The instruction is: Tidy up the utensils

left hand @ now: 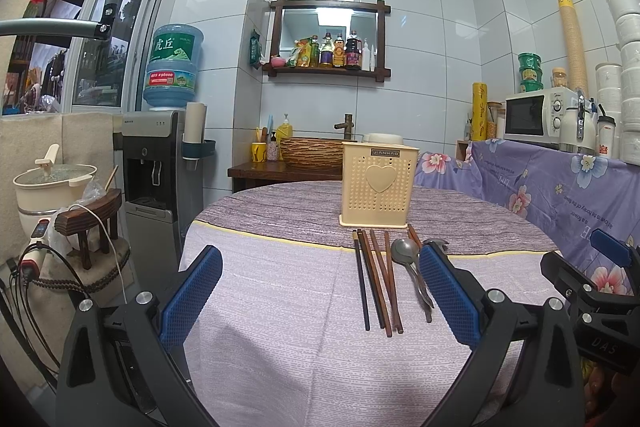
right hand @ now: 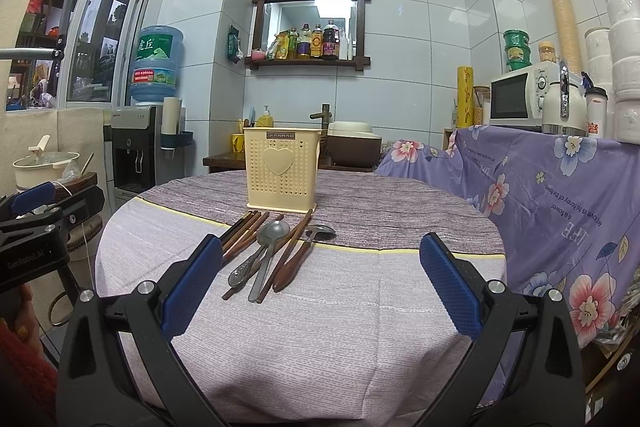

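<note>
Both sets of jaws spread wide, empty. Ahead of them on the table (right hand: 320, 327): brown wooden chopsticks (left hand: 378, 283), steel spoons (right hand: 267, 251), laid before the cream perforated plastic holder (right hand: 281, 169), presumably awaiting loading.

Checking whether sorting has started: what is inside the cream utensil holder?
Nothing shows above the rim of the cream utensil holder, and its walls hide the inside. The chopsticks and spoons lie on the table in front.
</note>
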